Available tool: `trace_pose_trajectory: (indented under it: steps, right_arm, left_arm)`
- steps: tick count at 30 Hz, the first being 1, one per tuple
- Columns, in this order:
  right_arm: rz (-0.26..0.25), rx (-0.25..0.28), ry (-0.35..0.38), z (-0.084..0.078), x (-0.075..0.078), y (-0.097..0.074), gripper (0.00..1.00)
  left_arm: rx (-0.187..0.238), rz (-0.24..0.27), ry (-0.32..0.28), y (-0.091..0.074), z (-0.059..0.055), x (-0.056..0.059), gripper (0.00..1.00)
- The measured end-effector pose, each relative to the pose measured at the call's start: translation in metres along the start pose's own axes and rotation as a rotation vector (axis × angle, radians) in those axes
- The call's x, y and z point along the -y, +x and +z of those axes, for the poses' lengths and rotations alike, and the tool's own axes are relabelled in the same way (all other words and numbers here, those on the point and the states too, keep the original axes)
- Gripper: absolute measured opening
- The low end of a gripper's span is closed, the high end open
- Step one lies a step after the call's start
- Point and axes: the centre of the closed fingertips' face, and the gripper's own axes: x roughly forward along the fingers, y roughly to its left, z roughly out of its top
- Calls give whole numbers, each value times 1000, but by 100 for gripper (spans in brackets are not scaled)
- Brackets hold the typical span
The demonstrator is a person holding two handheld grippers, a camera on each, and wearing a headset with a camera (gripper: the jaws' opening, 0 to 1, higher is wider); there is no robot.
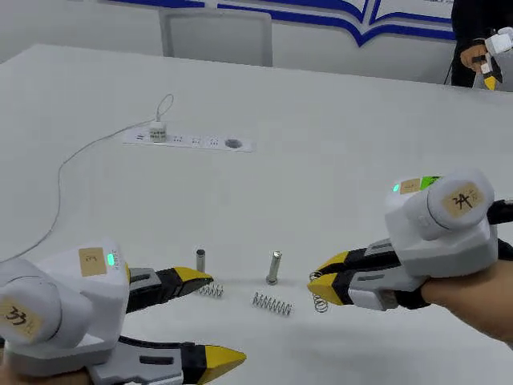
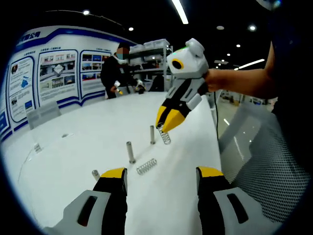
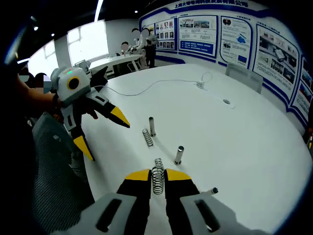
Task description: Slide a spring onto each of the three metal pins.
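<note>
Held spring [image 1: 321, 303], thin coiled steel wire, is clenched by one end in the right gripper [image 1: 316, 287], the rest poking past the tips, just right of the middle pin [image 1: 274, 267]. We judge it's gripped that way so the open coil can drop over a pin. Left pin [image 1: 200, 261] and third pin [image 3: 213, 191] are short shiny cylinders; all three stand upright and bare. Long loose spring [image 1: 271, 303] and short loose spring [image 1: 211, 289] lie flat on the smooth white table [image 1: 337, 160]. Left gripper [image 1: 218, 317] is released, jaws wide, near left, likely ready for another spring.
</note>
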Motion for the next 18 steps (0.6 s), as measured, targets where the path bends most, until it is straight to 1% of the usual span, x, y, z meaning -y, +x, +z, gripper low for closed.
trace_pose_trajectory:
  steps: [1, 3, 6, 9, 13, 14, 18]
  right_arm:
    - [17, 16, 7, 6, -5, 0, 12]
    - [36, 43, 7, 15, -12, 1, 12]
    - [78, 89, 15, 31, -25, 1, 12]
    - [108, 121, 19, 41, -34, 2, 12]
    - [137, 151, 21, 52, -44, 3, 12]
    - [143, 165, 16, 55, -47, 3, 12]
    - [169, 186, 18, 61, -55, 3, 12]
  left_arm:
    - [6, -5, -5, 2, 2, 0, 58]
    - [19, -12, -21, 4, 6, -1, 57]
    - [50, -20, -44, 7, 14, -2, 55]
    - [73, -26, -61, 7, 21, -3, 54]
    - [94, -37, -76, 6, 27, -1, 49]
    - [100, -41, -79, 6, 29, 0, 48]
    - [111, -51, -85, 6, 33, 2, 43]
